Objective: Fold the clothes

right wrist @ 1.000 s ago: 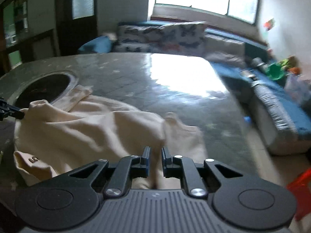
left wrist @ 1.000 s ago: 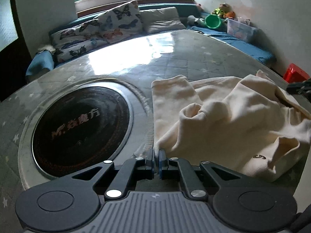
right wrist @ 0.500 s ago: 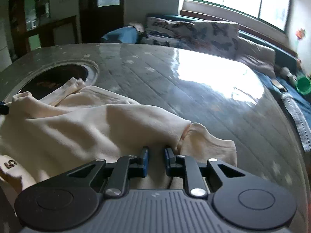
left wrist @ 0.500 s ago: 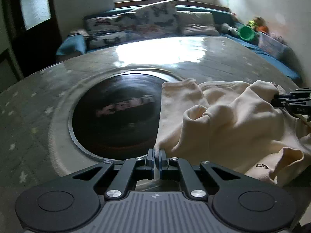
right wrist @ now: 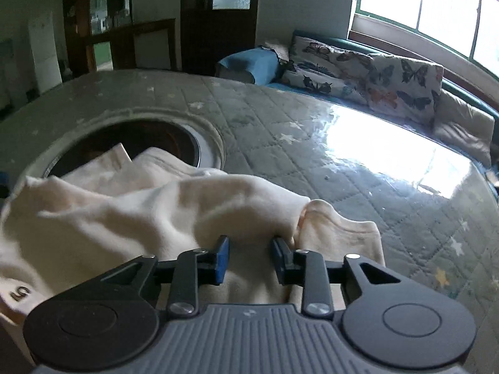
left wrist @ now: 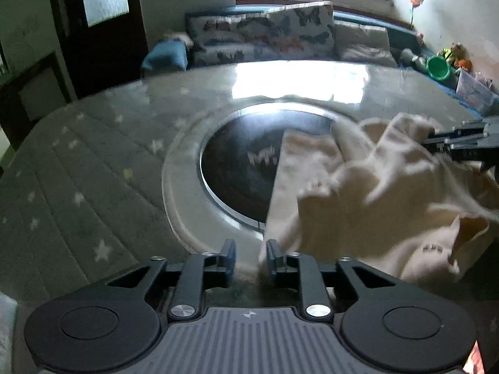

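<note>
The cream garment (left wrist: 358, 205) lies bunched on the bench (left wrist: 93, 168), partly over the dark round plate (left wrist: 240, 168) set into the top, its near edge at the bench's near edge. Both grippers are letting go: the left gripper (left wrist: 248, 257) has its jaws opening, a corner of cloth resting against the right-hand finger but not pinched; the right gripper (right wrist: 249, 257) has its jaws opening over a fold, cloth lying between them, unclamped. To finish this release well, I would let the jaws clear the fabric fully before lifting, so no fold is dragged out of place. The left view shows the right gripper's fingers beside the garment's far fold; the right view alone shows the printed mark (right wrist: 20, 293) near the hem.
</note>
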`<action>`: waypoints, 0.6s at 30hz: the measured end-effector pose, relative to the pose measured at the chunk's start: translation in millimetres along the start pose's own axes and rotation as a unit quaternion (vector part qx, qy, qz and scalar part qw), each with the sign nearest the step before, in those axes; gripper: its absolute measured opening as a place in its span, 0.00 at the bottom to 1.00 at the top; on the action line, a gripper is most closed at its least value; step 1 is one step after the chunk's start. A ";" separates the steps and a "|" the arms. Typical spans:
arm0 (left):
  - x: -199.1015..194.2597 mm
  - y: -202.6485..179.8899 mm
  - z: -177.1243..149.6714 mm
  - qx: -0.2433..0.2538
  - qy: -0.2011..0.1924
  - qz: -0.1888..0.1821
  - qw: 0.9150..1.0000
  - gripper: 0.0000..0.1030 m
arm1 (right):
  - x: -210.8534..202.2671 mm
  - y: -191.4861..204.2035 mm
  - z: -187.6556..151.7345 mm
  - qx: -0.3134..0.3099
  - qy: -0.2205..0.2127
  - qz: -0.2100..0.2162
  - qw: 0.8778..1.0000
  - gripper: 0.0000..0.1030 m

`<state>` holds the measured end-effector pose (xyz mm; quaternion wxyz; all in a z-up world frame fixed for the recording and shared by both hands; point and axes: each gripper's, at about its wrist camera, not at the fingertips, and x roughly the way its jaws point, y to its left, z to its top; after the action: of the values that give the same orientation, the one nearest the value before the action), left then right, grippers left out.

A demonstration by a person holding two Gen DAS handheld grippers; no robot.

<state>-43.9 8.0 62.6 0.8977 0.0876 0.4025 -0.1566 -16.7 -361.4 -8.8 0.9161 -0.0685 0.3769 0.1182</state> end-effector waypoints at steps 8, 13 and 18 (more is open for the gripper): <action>32.1 -13.4 52.7 0.031 -0.037 -0.031 0.998 0.27 | -19.0 -35.5 -18.4 0.040 0.012 -0.042 0.998 0.30; 74.0 -29.7 72.0 0.055 -0.028 -0.026 0.998 0.27 | -25.8 -57.2 -34.3 0.055 0.022 -0.077 0.995 0.32; 94.3 -32.3 76.0 0.051 -0.023 -0.037 0.998 0.37 | -41.0 -72.3 -46.9 0.057 0.044 -0.128 0.989 0.36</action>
<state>56.6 -63.6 41.1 0.8948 0.1148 0.3759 -0.2118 -57.1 -447.8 -10.3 0.9085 -0.0692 0.4113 -0.0247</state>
